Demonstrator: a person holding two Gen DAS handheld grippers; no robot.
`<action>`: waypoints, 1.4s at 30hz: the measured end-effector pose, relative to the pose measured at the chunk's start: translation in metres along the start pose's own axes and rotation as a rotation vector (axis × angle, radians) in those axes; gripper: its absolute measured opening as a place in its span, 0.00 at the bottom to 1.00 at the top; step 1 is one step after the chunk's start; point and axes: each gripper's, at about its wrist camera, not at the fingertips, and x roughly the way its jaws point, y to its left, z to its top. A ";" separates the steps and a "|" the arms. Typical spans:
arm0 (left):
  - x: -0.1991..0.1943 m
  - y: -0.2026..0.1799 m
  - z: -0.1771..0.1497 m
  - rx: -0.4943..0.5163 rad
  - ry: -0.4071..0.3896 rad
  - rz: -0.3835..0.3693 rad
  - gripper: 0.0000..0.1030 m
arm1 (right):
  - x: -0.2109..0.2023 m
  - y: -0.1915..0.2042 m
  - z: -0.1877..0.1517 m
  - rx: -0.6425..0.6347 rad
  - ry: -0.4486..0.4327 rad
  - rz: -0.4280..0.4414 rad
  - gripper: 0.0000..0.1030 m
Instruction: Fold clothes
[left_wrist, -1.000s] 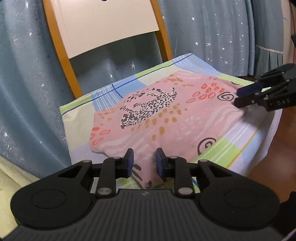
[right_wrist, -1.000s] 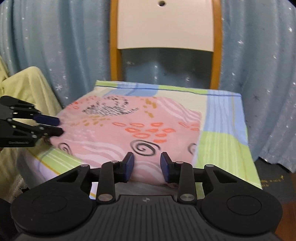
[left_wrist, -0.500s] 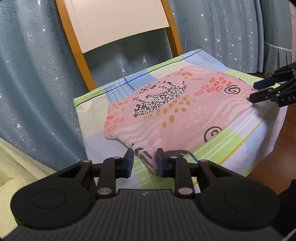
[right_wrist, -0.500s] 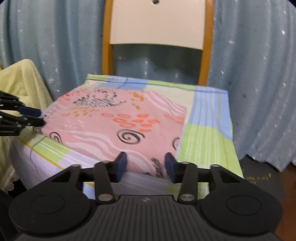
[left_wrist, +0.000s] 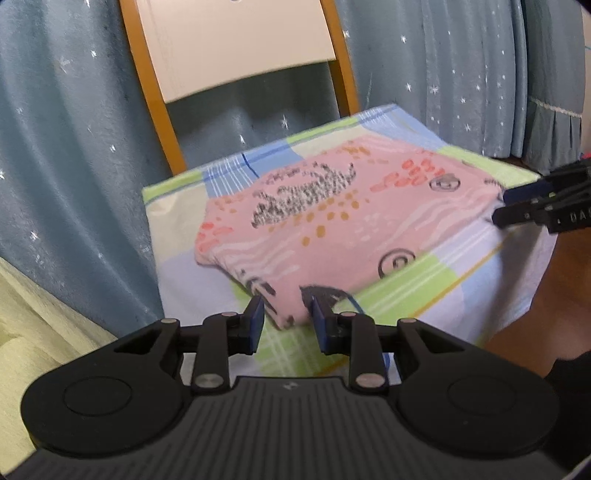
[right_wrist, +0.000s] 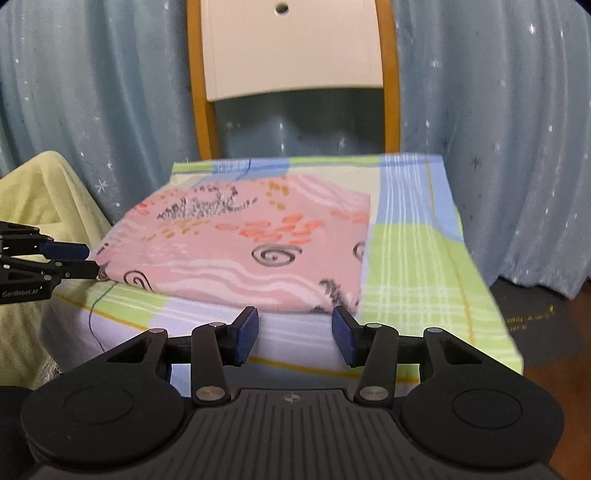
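— Two grippers at the folded pink garment (left_wrist: 332, 221)?
— Left gripper (left_wrist: 286, 319): spread, garment corner between the jaws, unpinched. Right gripper (right_wrist: 294, 334): spread wide, just short of the near edge. Lay on the plaid-covered chair seat (right_wrist: 413, 258).

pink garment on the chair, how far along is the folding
Mostly done: the pink garment lies as a compact folded rectangle on the chair cushion. In hand: nothing. The left tool and the right tool are both open at its near corners, gripping no cloth. Left: perhaps one more fold or a final tidy.
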 end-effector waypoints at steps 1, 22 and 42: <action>0.001 0.000 -0.002 -0.002 0.001 -0.001 0.24 | 0.001 0.001 0.000 -0.002 -0.004 -0.007 0.46; -0.009 0.007 -0.014 -0.145 -0.035 0.028 0.90 | -0.005 0.016 -0.006 0.009 0.013 -0.077 0.78; -0.021 -0.001 -0.024 -0.224 -0.040 0.053 0.99 | -0.018 0.032 -0.014 0.062 0.029 -0.141 1.00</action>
